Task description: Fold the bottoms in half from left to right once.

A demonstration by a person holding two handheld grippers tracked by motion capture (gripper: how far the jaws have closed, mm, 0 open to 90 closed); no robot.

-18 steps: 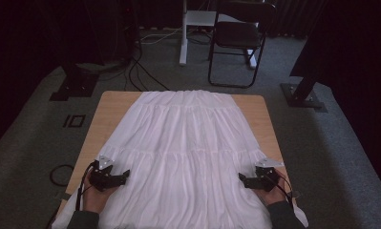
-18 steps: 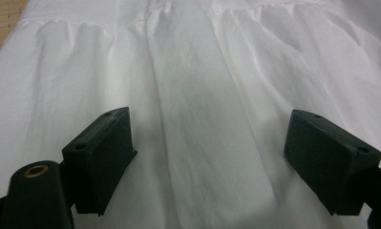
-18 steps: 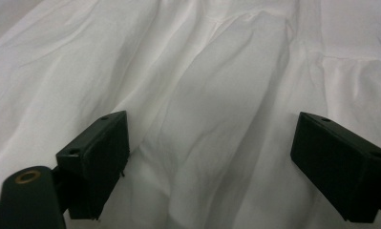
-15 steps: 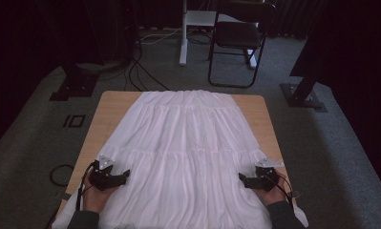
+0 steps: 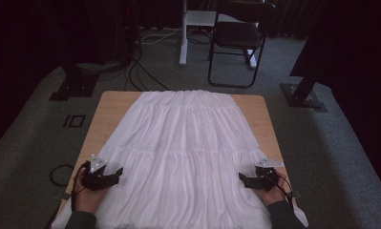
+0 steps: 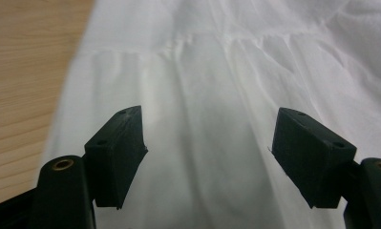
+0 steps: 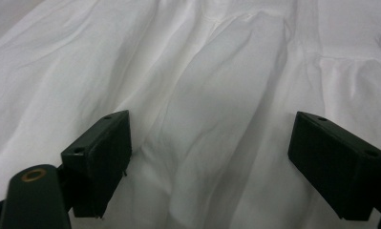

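The right tongs [image 7: 207,167] are hovering with jaws spread wide over the white skirt [image 7: 216,76], whose creased folds are running away toward the far side.

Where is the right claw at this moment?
In the high view, the right claw is at the lower right, over the white skirt near its right edge, jaws open.
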